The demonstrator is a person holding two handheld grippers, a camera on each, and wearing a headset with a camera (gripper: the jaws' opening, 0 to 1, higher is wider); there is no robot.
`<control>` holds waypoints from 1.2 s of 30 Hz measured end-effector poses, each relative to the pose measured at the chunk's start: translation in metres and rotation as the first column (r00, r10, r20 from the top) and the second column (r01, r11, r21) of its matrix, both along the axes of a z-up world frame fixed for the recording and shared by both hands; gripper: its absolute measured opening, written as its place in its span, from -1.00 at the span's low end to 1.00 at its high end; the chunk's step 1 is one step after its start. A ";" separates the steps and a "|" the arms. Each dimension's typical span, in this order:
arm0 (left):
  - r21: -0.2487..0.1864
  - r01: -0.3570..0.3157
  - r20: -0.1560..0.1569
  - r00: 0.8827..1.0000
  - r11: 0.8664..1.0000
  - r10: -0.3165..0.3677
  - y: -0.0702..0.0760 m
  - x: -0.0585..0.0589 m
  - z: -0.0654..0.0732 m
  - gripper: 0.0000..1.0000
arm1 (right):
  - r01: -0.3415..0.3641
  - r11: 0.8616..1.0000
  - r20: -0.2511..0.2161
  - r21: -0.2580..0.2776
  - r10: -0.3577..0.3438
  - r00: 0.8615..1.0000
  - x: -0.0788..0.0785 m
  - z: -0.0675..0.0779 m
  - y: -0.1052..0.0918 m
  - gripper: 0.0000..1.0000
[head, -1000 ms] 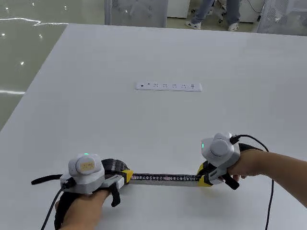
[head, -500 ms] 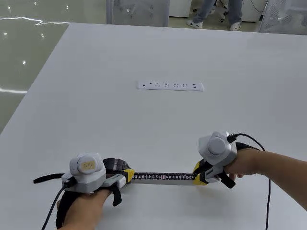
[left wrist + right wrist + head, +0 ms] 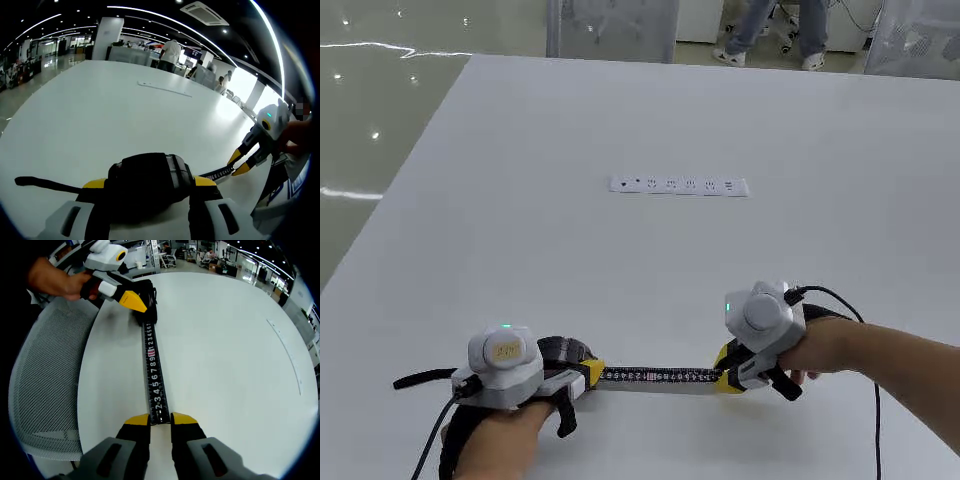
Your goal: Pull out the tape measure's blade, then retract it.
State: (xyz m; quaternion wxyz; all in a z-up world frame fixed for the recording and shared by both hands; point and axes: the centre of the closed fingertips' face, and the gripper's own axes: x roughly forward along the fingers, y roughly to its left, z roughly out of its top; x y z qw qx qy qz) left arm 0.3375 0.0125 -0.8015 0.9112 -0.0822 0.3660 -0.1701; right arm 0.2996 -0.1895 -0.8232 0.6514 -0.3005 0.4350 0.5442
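- The tape measure [image 3: 150, 182] lies on the worktop [image 3: 620, 270]. Its black case is clamped between the jaws of the left hand-held gripper [image 3: 586, 370].
- The blade [image 3: 155, 375] runs flat from the case towards the person's right, numerals up, with a short length exposed.
- The right hand-held gripper [image 3: 160, 419], to the right of the case, has its jaws pinched on the blade's free end.
- Change noted: compared with a second ago and half a second ago, the exposed blade is shorter and the right hand-held gripper is nearer the case. The case has stayed where it was.
- Finding: the pull-out appears complete and retraction is under way. The blade is not yet home, so the end needs guiding in under control.
- A power strip [image 3: 679, 185] lies well beyond the case, clear of the work.
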 end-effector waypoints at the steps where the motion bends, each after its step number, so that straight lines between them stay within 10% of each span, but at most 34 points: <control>1: 0.000 0.000 -0.001 1.000 1.000 0.000 0.000 0.000 0.000 0.19 | -0.001 1.000 -0.001 0.000 0.001 1.000 0.000 0.000 0.001 -0.72; 36: -0.008 -0.002 -0.009 1.000 1.000 0.002 0.000 0.000 0.000 0.19 | -0.025 1.000 0.008 0.016 0.025 1.000 0.005 -0.001 0.036 -0.72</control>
